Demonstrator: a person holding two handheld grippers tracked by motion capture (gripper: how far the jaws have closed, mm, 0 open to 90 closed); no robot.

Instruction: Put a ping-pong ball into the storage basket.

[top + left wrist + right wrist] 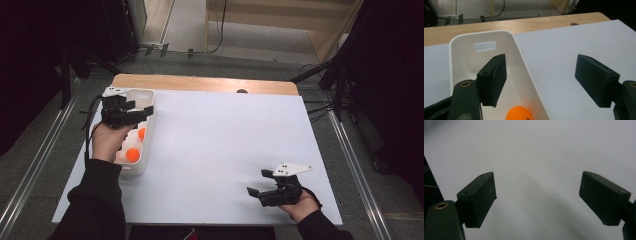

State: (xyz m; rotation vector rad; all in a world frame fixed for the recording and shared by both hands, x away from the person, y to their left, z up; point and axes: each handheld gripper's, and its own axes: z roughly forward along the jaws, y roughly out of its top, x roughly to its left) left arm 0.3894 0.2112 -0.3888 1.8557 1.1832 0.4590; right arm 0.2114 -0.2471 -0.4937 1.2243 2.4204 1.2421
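Straddling white bin (527,72) wall, left gripper (541,82)

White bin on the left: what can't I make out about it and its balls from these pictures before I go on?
- Ball count: in the high view the left gripper and hand cover part of the white bin; two orange balls show, more may hide.
- Left gripper view: the bottom edge cuts one orange ball; its dark print is too small to read.
- Bin's near end: out of frame there.

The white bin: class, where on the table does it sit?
In the high view, the white bin sits at the table's left edge, under the left gripper, with orange balls inside.
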